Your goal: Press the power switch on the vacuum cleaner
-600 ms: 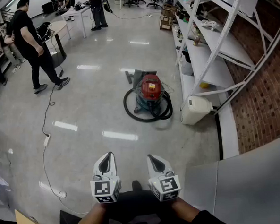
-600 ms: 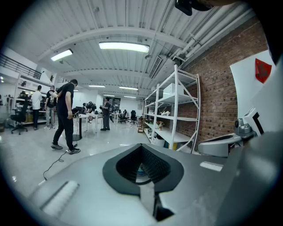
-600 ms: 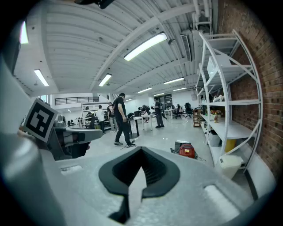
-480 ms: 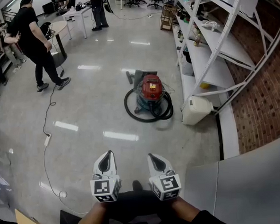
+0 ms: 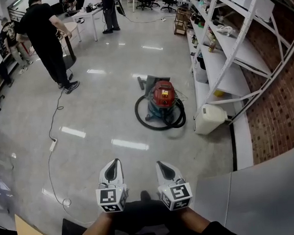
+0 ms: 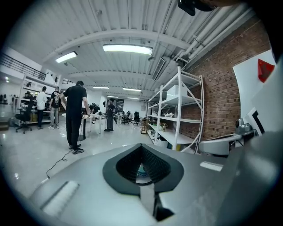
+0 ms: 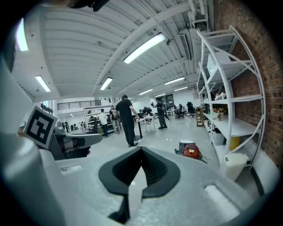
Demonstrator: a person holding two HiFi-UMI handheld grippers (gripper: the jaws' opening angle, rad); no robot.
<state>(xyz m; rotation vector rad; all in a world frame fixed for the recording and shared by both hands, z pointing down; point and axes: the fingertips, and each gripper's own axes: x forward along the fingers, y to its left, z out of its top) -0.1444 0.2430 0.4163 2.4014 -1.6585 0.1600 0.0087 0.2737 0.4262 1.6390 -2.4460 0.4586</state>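
Note:
The vacuum cleaner stands on the floor well ahead of me, a red lid on a teal body with a black hose coiled round its base. It also shows small in the right gripper view, and a sliver of its teal body shows through the jaws in the left gripper view. My left gripper and right gripper are held side by side close to my body, far short of the vacuum cleaner. Both are shut with nothing between the jaws. I cannot make out the power switch from here.
A white shelving rack lines the brick wall on the right, with a white bin at its foot beside the vacuum cleaner. A person in black stands at the far left. A cable and power strip lie on the floor. A grey panel is at lower right.
The view has shifted a little, so the vacuum cleaner sits slightly lower and to the right. The person in black has stepped away to the upper left. Both grippers keep their pose.

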